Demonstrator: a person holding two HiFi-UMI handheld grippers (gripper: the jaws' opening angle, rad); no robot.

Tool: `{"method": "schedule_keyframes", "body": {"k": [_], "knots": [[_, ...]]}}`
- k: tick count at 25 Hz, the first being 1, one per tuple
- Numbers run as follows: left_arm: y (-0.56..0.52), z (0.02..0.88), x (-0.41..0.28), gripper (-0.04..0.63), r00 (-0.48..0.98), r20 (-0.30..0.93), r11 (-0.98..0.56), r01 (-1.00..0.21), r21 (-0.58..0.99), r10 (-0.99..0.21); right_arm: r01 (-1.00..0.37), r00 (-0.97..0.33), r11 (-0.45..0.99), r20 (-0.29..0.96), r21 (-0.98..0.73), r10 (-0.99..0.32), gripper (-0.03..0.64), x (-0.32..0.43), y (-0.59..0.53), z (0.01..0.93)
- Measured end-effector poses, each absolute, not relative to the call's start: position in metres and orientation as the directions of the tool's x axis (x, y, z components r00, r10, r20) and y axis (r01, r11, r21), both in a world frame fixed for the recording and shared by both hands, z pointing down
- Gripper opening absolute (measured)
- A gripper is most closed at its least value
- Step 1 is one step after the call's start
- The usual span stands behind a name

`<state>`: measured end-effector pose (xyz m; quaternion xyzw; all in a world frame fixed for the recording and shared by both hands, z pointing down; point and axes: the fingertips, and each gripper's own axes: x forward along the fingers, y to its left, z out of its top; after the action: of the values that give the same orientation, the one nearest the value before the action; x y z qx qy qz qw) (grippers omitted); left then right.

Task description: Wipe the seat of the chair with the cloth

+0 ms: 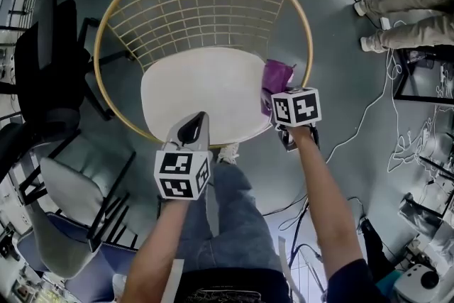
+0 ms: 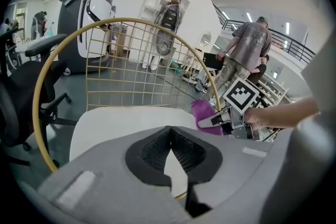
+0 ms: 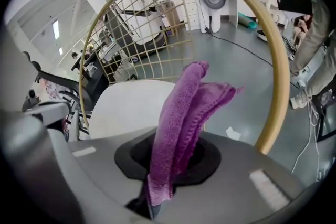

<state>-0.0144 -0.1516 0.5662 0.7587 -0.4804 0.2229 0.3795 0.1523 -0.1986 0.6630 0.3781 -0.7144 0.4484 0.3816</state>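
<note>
My right hand-held gripper (image 3: pixel 163 165) is clamped on the purple cloth (image 3: pixel 184 113), which stands up out of the jaws in a folded bunch, so the pick-up is done. In the head view the cloth lies at the right edge of the chair's white seat (image 1: pixel 206 89), close to the gold hoop (image 1: pixel 306 46) on that side. I can't say for certain whether it presses on the seat or hangs just above it, because the gripper's own body covers the contact. The seat shows no streak or damp patch that I can read. I judge that all or nearly all of the wiping is left to do, from the seat's right edge across to its left.

My left hand-held gripper (image 1: pixel 193 130) has its jaws together with nothing between them. It hovers over the front edge of the seat, tip aimed at the seat's middle. My left forearm (image 1: pixel 159 245) and right forearm (image 1: pixel 323 181) both reach forward and down from the near side of the seat, the right one angled toward its right edge. Behind the seat rises the wire backrest (image 1: pixel 191 3).
</note>
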Motion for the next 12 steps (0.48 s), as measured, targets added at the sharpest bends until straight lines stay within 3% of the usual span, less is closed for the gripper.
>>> {"method": "schedule_keyframes", "body": {"k": [12], "knots": [[-0.16,0.567,-0.027,0.002,0.421,0.706,-0.228,-0.906,0.356,-0.569,-0.864,-0.503,0.09,0.858,-0.496,-0.104,0.061,0.147,-0.171,0.687]]}}
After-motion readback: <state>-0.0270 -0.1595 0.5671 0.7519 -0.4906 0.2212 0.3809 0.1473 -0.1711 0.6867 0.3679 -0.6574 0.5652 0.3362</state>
